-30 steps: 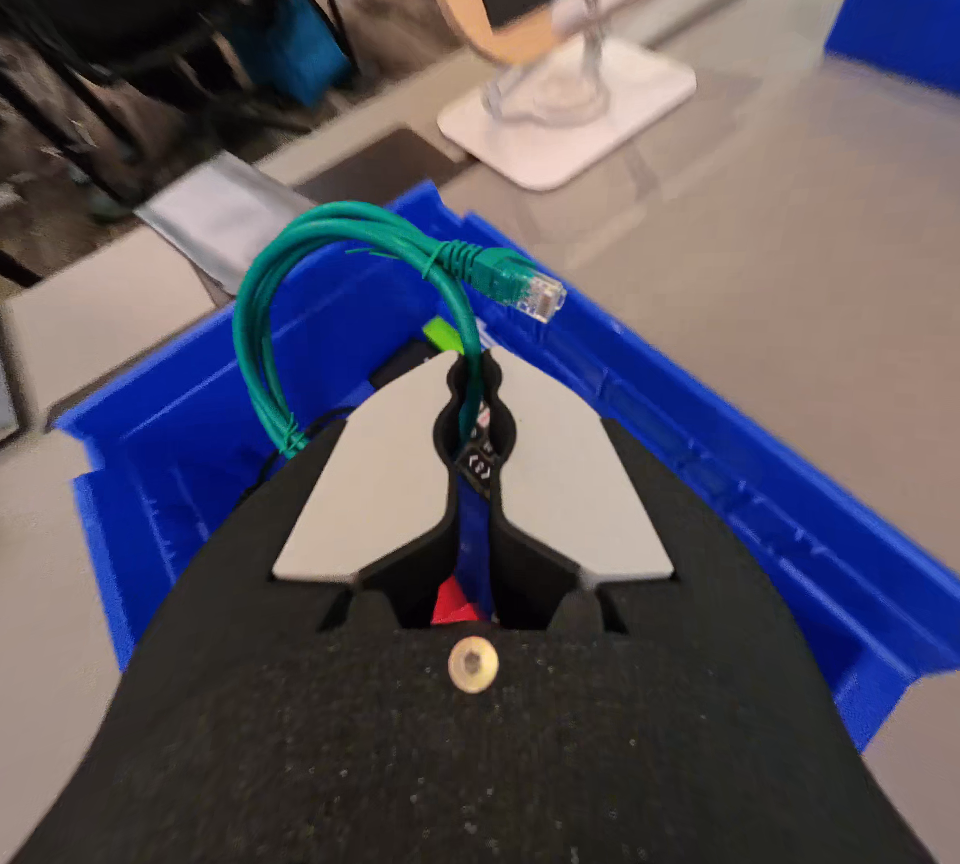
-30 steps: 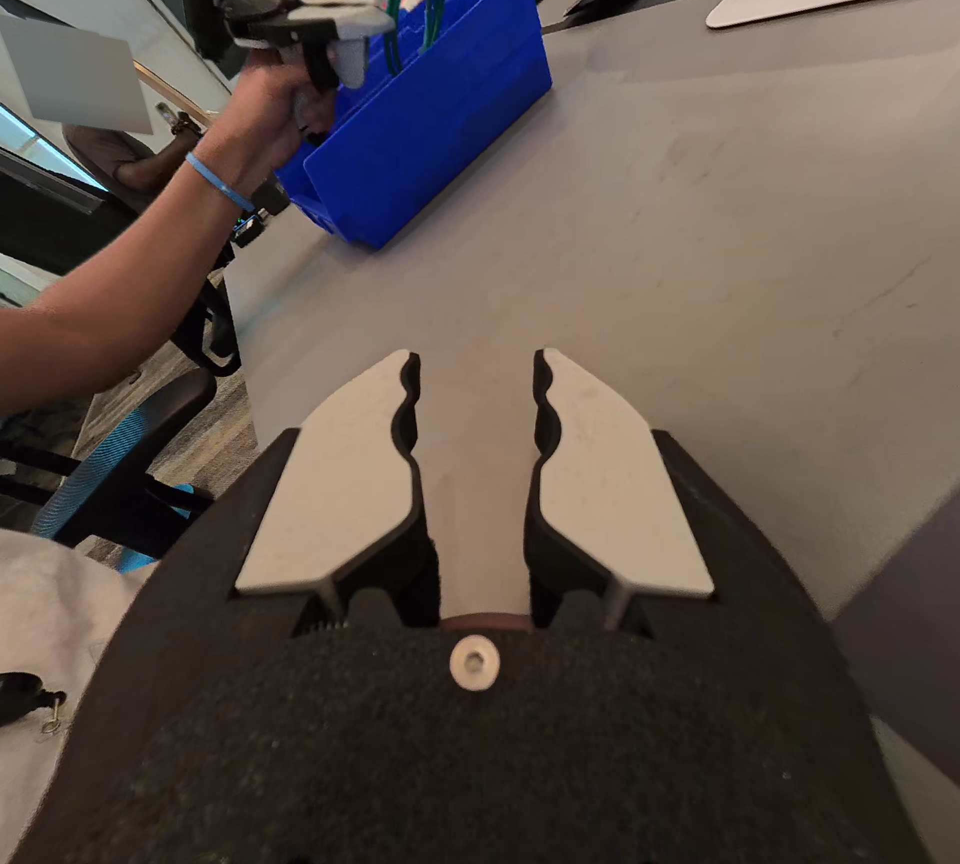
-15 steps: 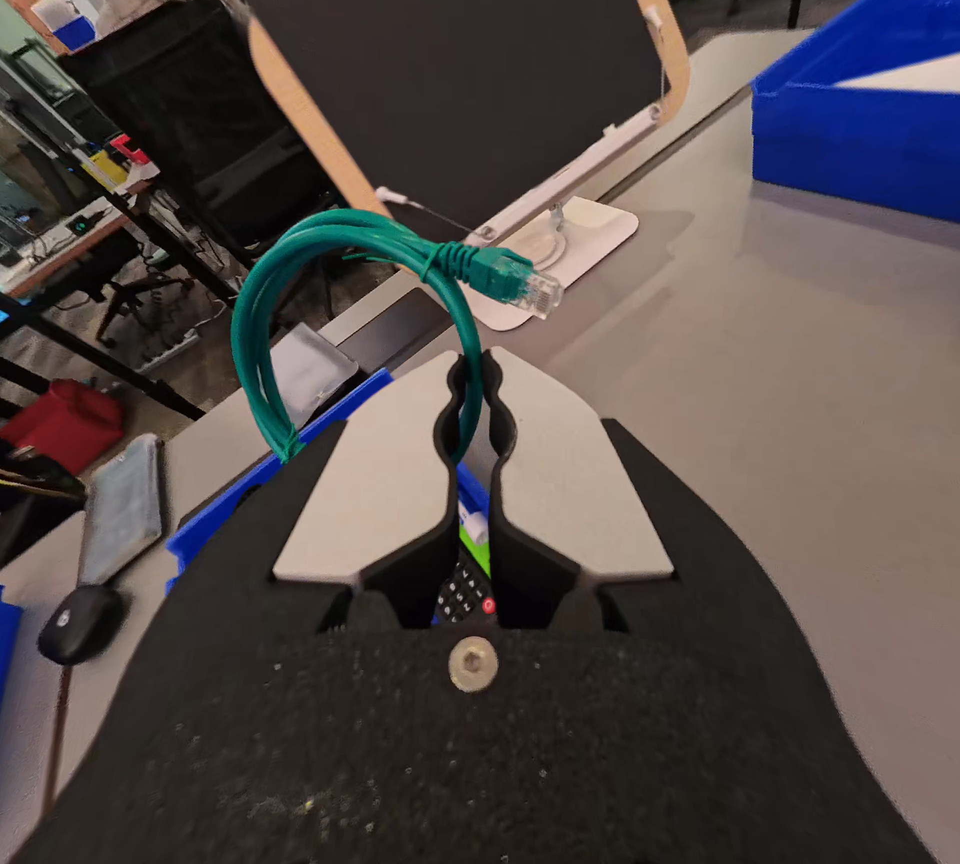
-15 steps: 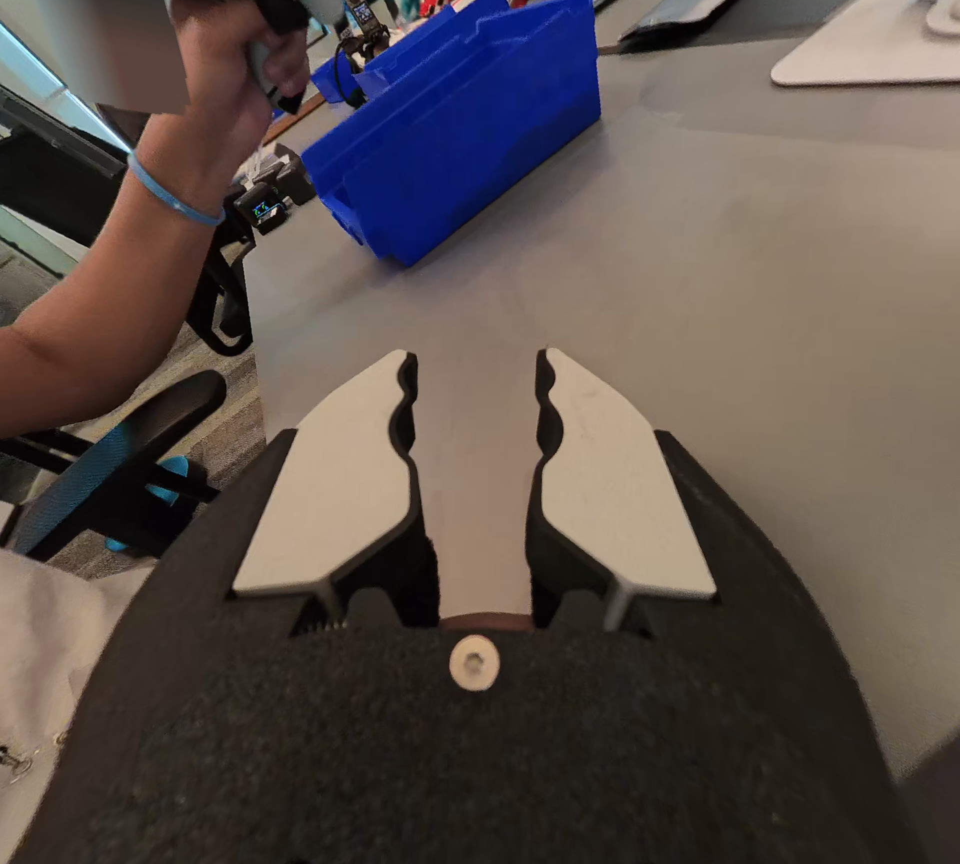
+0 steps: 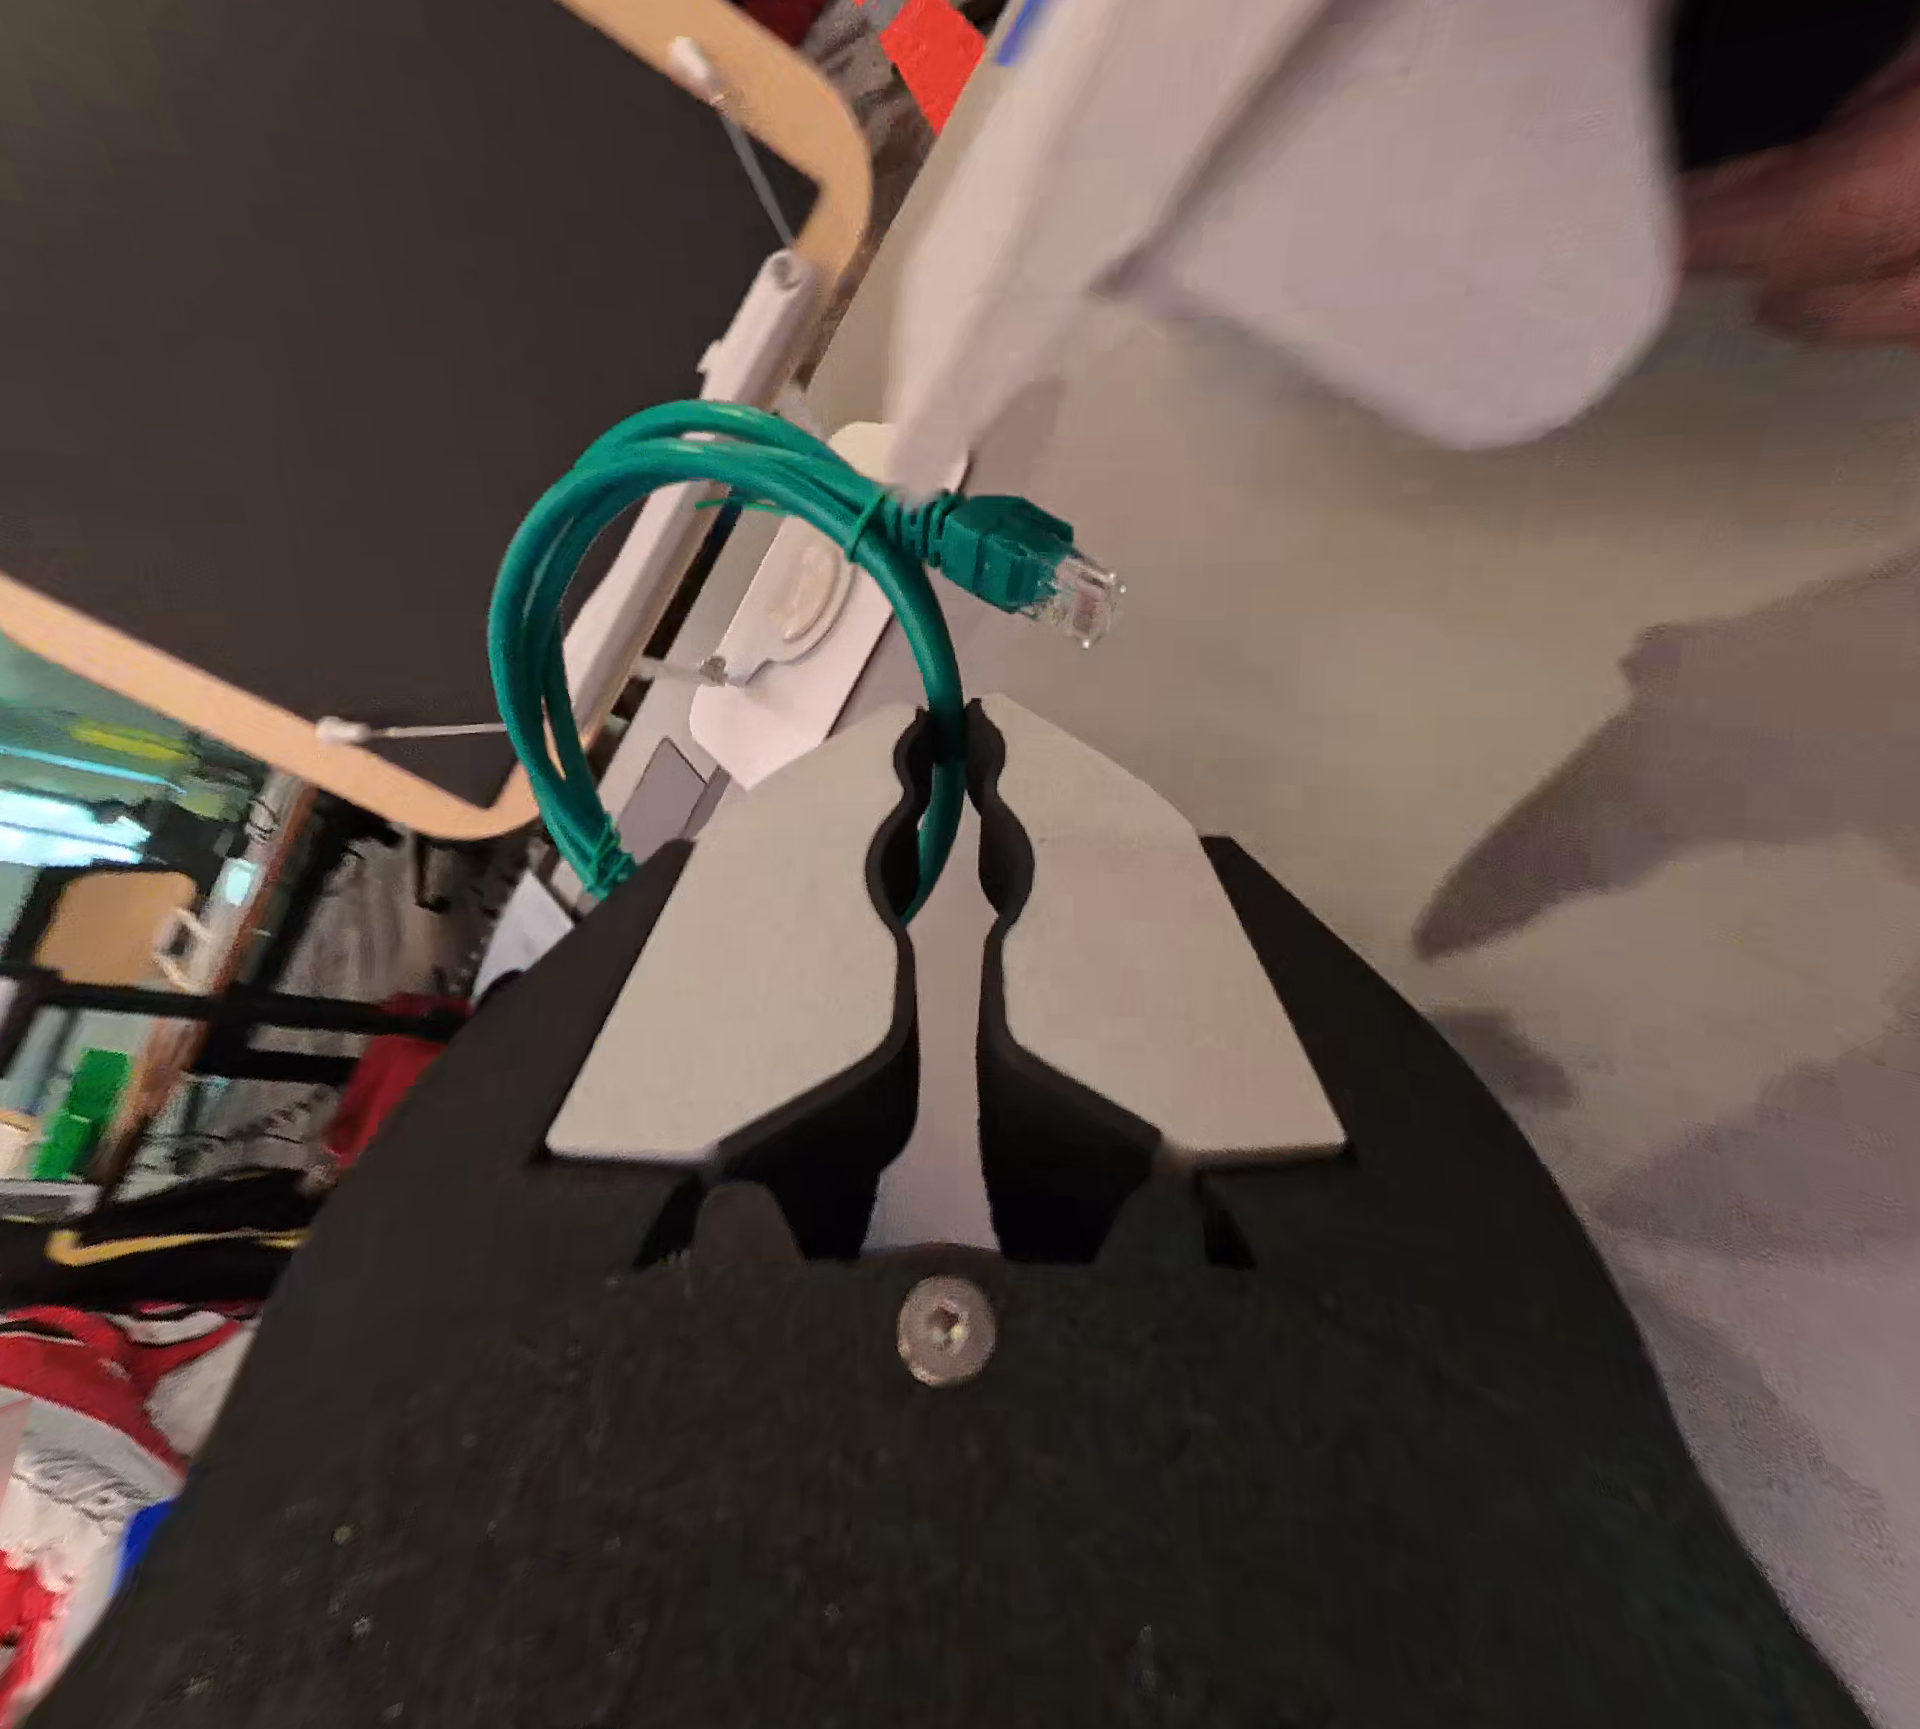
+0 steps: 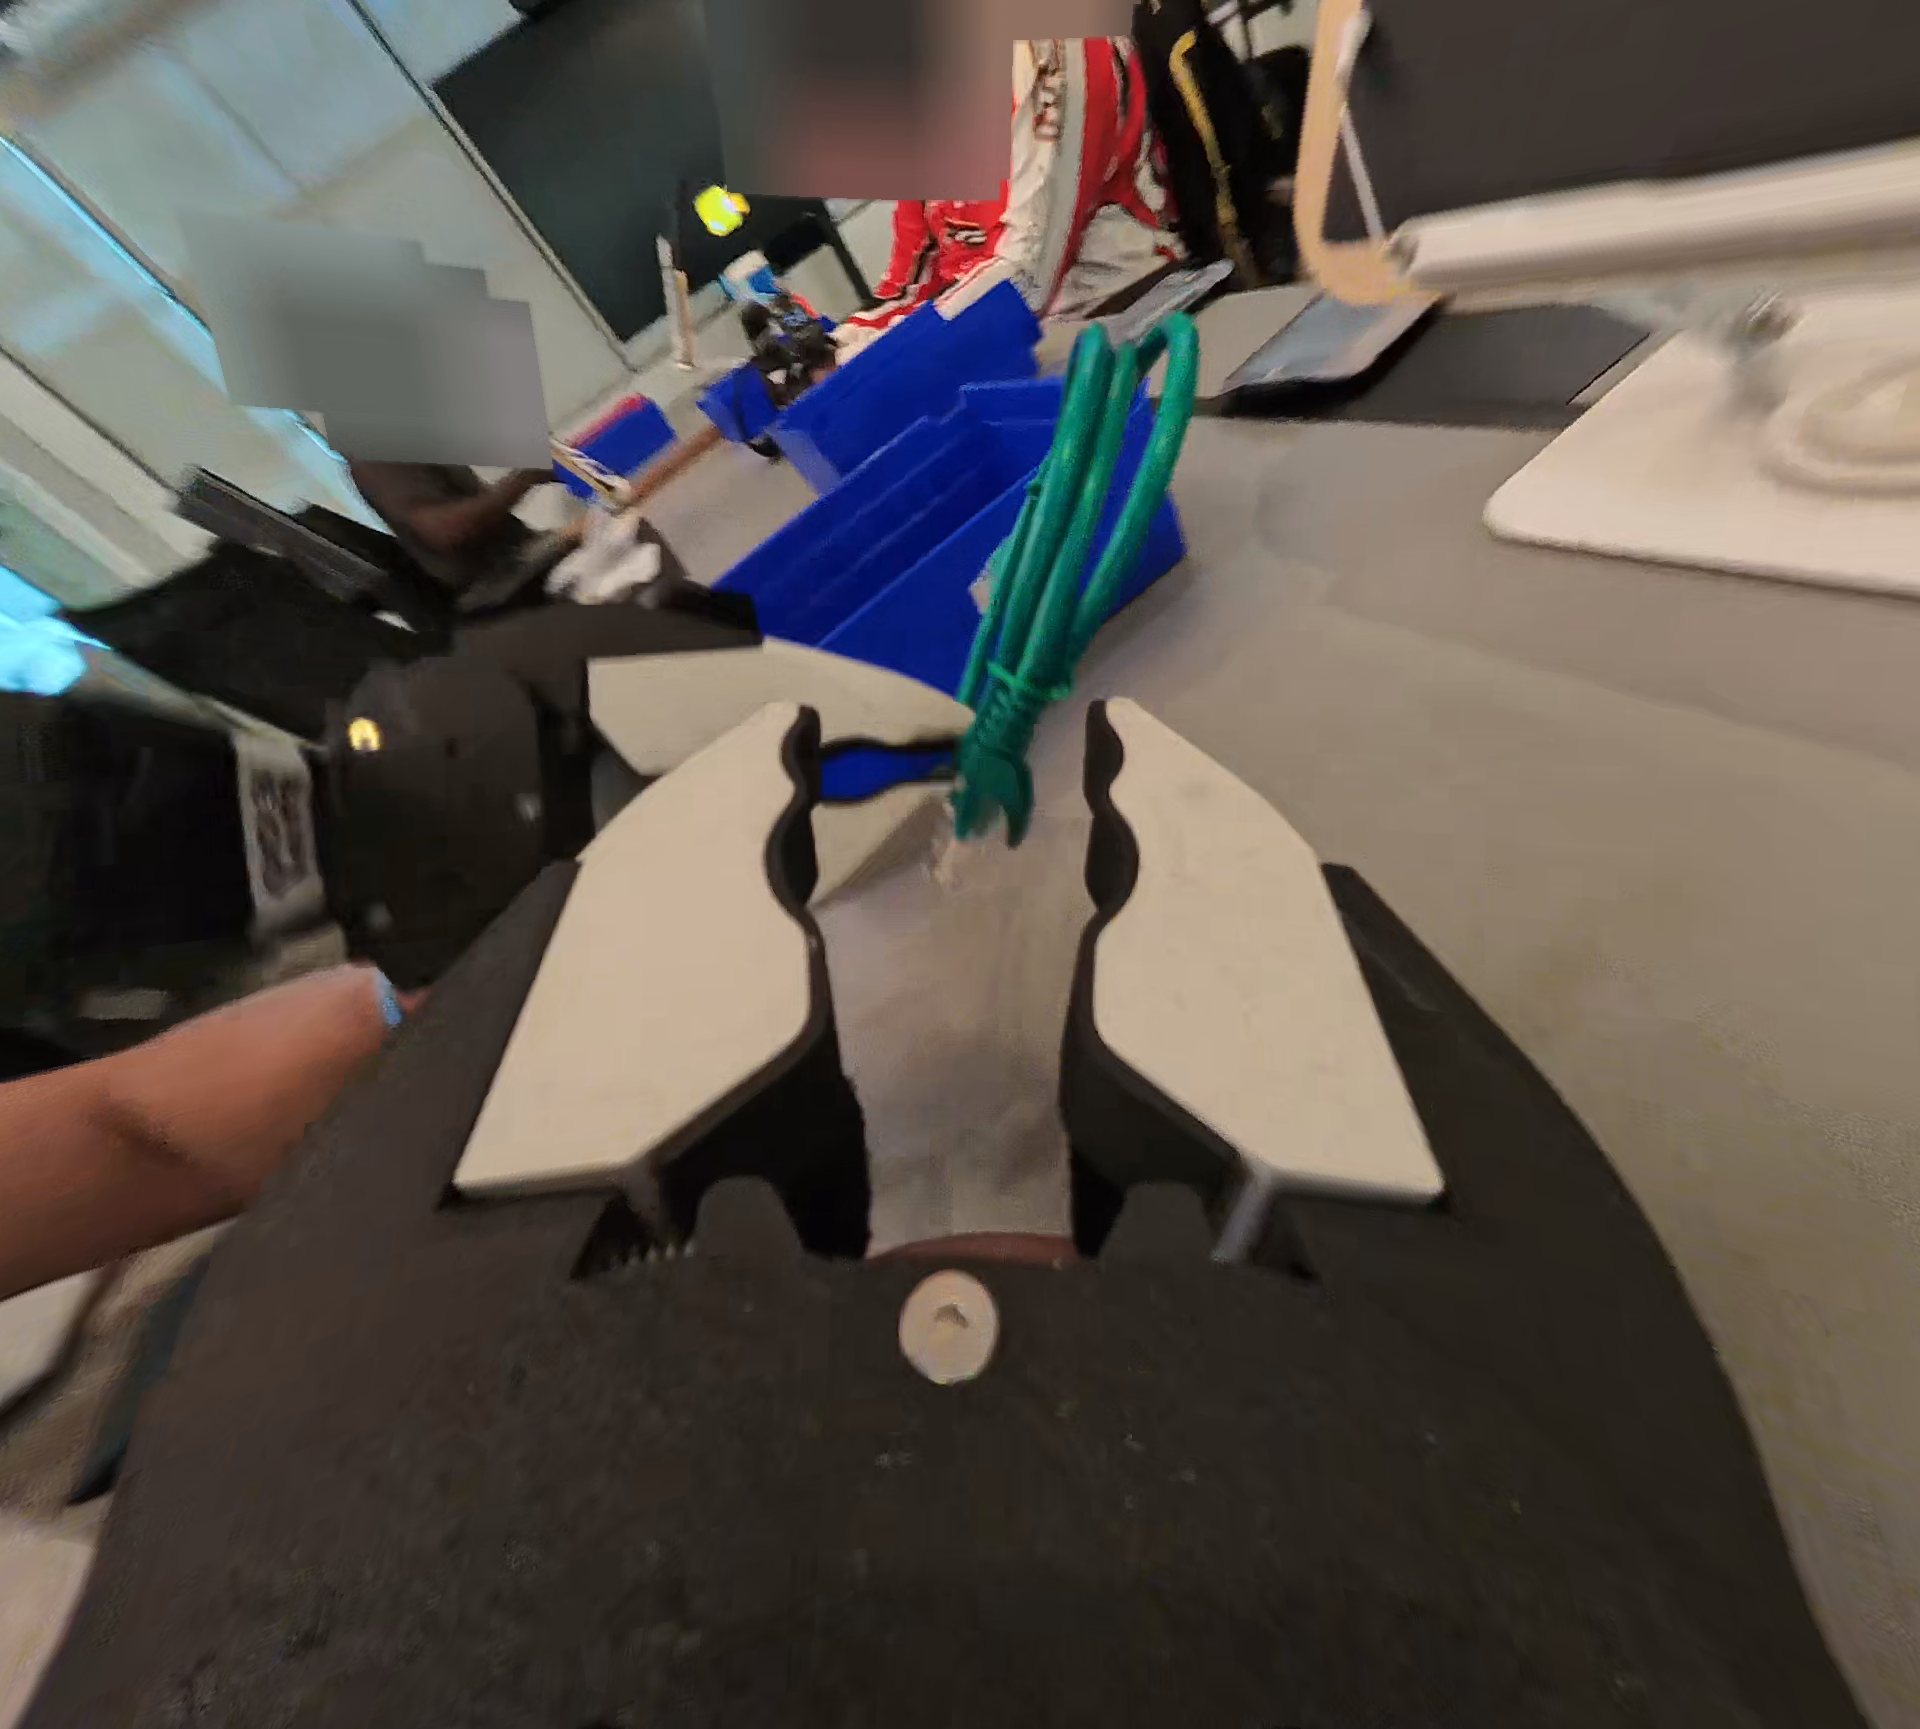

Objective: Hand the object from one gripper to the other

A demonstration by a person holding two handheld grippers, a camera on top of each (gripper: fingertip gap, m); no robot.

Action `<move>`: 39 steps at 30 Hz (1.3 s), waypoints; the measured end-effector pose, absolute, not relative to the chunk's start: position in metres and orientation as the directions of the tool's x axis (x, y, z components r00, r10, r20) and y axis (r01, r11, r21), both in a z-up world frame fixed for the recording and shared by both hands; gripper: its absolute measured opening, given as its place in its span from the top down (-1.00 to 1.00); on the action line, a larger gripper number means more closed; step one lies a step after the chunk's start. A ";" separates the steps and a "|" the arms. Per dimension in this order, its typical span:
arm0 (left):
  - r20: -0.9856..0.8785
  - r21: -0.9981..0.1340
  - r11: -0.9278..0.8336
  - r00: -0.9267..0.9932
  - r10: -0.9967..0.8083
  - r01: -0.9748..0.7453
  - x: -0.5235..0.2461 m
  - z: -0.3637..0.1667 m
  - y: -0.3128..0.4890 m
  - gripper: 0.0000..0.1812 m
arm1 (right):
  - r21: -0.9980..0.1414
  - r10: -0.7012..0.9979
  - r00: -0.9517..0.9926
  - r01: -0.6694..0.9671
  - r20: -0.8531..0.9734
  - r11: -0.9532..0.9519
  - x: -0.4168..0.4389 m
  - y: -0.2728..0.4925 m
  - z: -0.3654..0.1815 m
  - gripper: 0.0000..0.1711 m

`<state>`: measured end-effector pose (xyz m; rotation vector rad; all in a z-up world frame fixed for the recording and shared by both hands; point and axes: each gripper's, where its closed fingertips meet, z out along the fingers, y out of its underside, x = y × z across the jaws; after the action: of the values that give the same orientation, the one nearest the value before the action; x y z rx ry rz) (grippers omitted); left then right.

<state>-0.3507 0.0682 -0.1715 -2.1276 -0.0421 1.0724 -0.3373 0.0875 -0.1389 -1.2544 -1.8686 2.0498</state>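
**Left wrist view: green cable pinched, second gripper waiting with a gap**

Left wrist view has the left gripper [image 5: 945, 723] clamped near its tips on one strand of a coiled green network cable [image 5: 727, 516]. The coil arches up and to the left of the fingers, bound with thin ties, and its clear plug [image 5: 1081, 604] points to the right, free of any contact. Behind the coil stands a dark monitor [image 5: 343, 245] with a tan rim, and its white base plate [image 5: 790, 671] rests on the grey table [image 5: 1351, 640]. A blurred pale shape fills the upper right; what it is cannot be told.

From the right wrist view, the right gripper [image 6: 948, 760] holds nothing, its fingers set well apart. The cable [image 6: 1081, 516] hangs in the air just past those fingertips, roughly in line with the gap between them, its bundled end lowest. It is not touching either finger. The left gripper [image 6: 935, 723] comes in from the left side, held by a person's hand whose forearm [image 6: 187, 1129] crosses the lower left. Beyond the cable, blue bins [image 6: 935, 495] sit toward the table's far edge, and the monitor's white base [image 6: 1714, 474] lies near the right edge.
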 end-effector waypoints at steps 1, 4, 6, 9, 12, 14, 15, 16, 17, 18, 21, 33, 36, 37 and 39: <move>-0.719 -0.589 -0.746 0.622 0.308 -0.311 -0.345 -0.178 0.073 0.94 | -0.839 0.534 -0.653 0.474 -0.538 -0.266 -0.335 0.086 -0.145 0.43; -0.782 -0.509 -0.783 0.572 0.247 -0.357 -0.334 -0.195 0.081 0.94 | -0.807 0.534 -0.610 0.503 -0.586 -0.311 -0.338 0.094 -0.161 0.56; -0.788 -0.507 -0.782 0.562 0.251 -0.362 -0.330 -0.197 0.083 0.94 | -0.801 0.552 -0.590 0.515 -0.589 -0.305 -0.339 0.100 -0.171 0.80; -0.808 -0.480 -0.795 0.541 0.236 -0.370 -0.327 -0.199 0.085 0.94 | -0.764 0.521 -0.566 0.545 -0.639 -0.346 -0.342 0.104 -0.178 0.68; -0.825 -0.446 -0.810 0.525 0.207 -0.381 -0.325 -0.205 0.086 0.94 | -0.732 0.463 -0.572 0.589 -0.677 -0.343 -0.338 0.098 -0.184 0.79; -0.829 -0.434 -0.817 0.524 0.196 -0.380 -0.323 -0.211 0.086 0.94 | -0.735 0.468 -0.575 0.600 -0.671 -0.317 -0.336 0.098 -0.189 0.80; -0.824 -0.440 -0.815 0.531 0.199 -0.377 -0.322 -0.214 0.086 0.94 | -0.744 0.479 -0.581 0.597 -0.658 -0.299 -0.335 0.097 -0.191 0.81; -0.809 -0.462 -0.807 0.548 0.213 -0.368 -0.319 -0.216 0.087 0.93 | -0.761 0.498 -0.589 0.587 -0.636 -0.278 -0.334 0.097 -0.192 0.81; -0.781 -0.492 -0.801 0.580 0.233 -0.341 -0.316 -0.220 0.086 0.93 | -0.781 0.531 -0.594 0.572 -0.605 -0.250 -0.333 0.098 -0.195 0.81; -0.742 -0.534 -0.793 0.614 0.270 -0.295 -0.313 -0.222 0.082 0.89 | -0.811 0.580 -0.596 0.542 -0.556 -0.220 -0.333 0.102 -0.196 0.81; -0.527 -0.736 -0.668 0.714 0.461 -0.112 -0.300 -0.220 0.058 0.70 | -0.899 0.701 -0.612 0.426 -0.367 -0.099 -0.331 0.115 -0.194 0.82; -0.030 -0.968 -0.203 0.738 0.674 0.145 -0.307 -0.192 -0.002 0.36 | -0.971 0.759 -0.614 0.220 -0.217 -0.099 -0.252 0.091 -0.179 0.82; -0.082 -0.958 -0.257 0.731 0.677 0.131 -0.309 -0.200 -0.002 0.38 | -0.991 0.788 -0.612 0.135 -0.069 0.019 -0.242 0.072 -0.178 0.82; -0.080 -0.957 -0.259 0.733 0.675 0.134 -0.310 -0.202 -0.002 0.38 | -0.992 0.790 -0.613 0.113 -0.033 0.047 -0.239 0.065 -0.177 0.82; -0.056 -0.960 -0.239 0.734 0.677 0.147 -0.312 -0.201 -0.003 0.42 | -0.992 0.786 -0.617 0.082 0.023 0.094 -0.231 0.051 -0.177 0.82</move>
<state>-0.3118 -0.0029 -0.2012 -1.7726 -0.6500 0.5670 -0.2313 0.0505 -0.1770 -0.8521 -1.7994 1.5733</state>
